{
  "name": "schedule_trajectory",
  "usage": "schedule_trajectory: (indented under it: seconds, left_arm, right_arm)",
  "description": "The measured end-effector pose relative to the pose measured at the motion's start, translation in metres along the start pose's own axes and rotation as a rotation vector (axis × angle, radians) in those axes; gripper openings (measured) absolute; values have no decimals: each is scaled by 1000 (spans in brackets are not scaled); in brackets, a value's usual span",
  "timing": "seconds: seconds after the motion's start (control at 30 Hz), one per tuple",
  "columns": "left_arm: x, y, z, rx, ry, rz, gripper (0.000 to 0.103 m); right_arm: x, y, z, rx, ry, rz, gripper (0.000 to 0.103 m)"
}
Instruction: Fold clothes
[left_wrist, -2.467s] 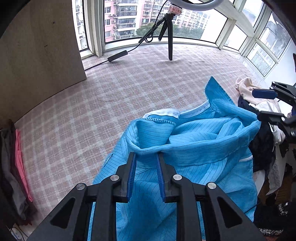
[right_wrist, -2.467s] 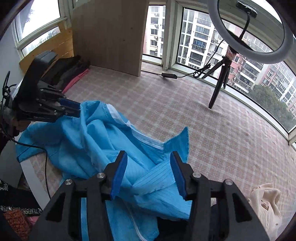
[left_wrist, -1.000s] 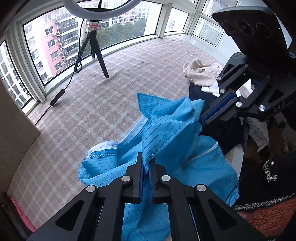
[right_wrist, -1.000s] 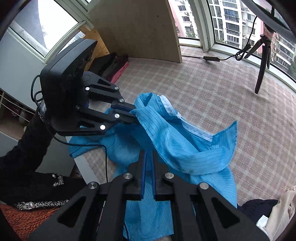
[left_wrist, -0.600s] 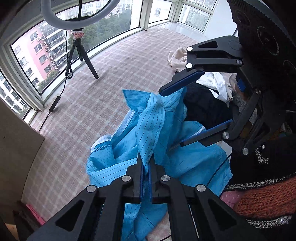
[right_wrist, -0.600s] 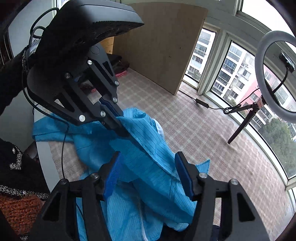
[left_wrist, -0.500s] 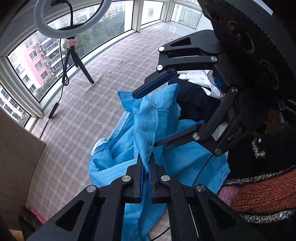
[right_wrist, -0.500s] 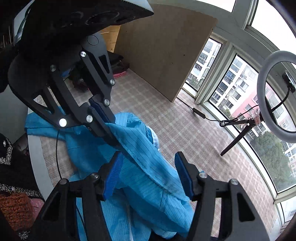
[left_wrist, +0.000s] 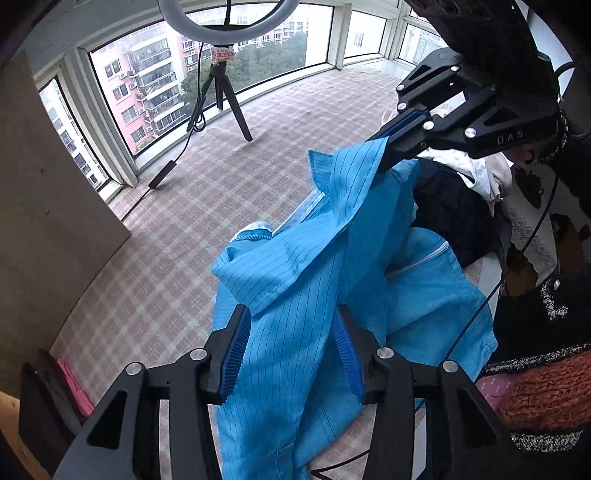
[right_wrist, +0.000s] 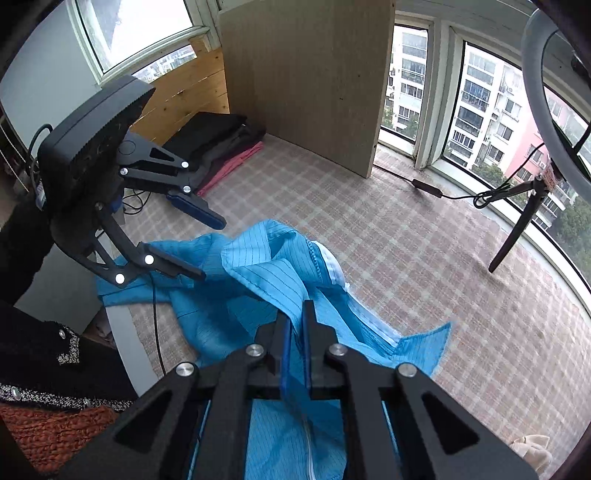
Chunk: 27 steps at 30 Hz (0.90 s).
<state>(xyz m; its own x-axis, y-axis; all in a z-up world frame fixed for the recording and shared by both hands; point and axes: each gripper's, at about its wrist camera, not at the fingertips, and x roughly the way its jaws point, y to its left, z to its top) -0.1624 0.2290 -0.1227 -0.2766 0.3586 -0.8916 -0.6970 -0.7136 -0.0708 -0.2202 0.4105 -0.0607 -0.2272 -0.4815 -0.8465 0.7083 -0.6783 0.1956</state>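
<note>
A blue pinstriped garment (left_wrist: 295, 266) lies crumpled on the checked surface, with one edge lifted. In the right wrist view my right gripper (right_wrist: 297, 314) is shut on a fold of the blue garment (right_wrist: 258, 273). The left wrist view shows the right gripper (left_wrist: 378, 153) at the upper right, holding that raised edge. My left gripper (left_wrist: 290, 317) is opening. Blue cloth hangs between its spread jaws, and the pads do not press on it. In the right wrist view the left gripper (right_wrist: 211, 249) stands at the left with its fingers apart, beside the cloth.
A pile of dark and white clothes (left_wrist: 454, 218) lies at the right. Folded dark and pink clothes (right_wrist: 221, 147) are stacked by the wooden board (right_wrist: 306, 85). A ring-light tripod (left_wrist: 221, 92) stands near the windows, its cable on the checked covering (left_wrist: 258, 147). A cream garment (right_wrist: 532, 446) lies far right.
My left jaws, shut on the blue fabric before, have spread apart and let it go. My right jaws, wide half a second ago, have closed on the garment's fold.
</note>
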Motion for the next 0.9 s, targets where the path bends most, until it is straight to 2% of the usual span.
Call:
schedule_trajectory:
  seconds: [0.07,0.13,0.23,0.33,0.47,0.6,0.7,0.77,0.83,0.9]
  left_arm:
    - [15,-5,-16,-29,-5,-27,40]
    - [32,-12,-29,-65,0,-92,1]
    - [56,-24,-47,-131,29,-211,0]
    - [64,-37,-65,-146,73,-278,3]
    - [46,-20,-63,-230,45,-239,7]
    - [47,-16,-39,-181,32,-176,21]
    - [64,-17,-15,-189,21,-220,22]
    - [73,-21,5,-183,3,-239,22]
    - [83,-27,28,-164,-16,-220,22]
    - [93,-33,51,-173,-22,-256,22]
  right_arm:
    - [-1,-11,-10,64,18,23,5]
    - [2,-20,-27,144,54,46,4]
    - [10,-22,-64,188,140,33,3]
    - [19,-22,-105,234,201,16,3]
    - [21,-21,-135,294,196,25,3]
    - [19,-19,-154,305,232,-7,3]
    - [18,-21,-161,338,228,-14,3]
    - [24,-15,-172,346,250,-4,3]
    - [30,-6,-186,354,280,24,3]
    - [37,0,-201,368,310,34,3]
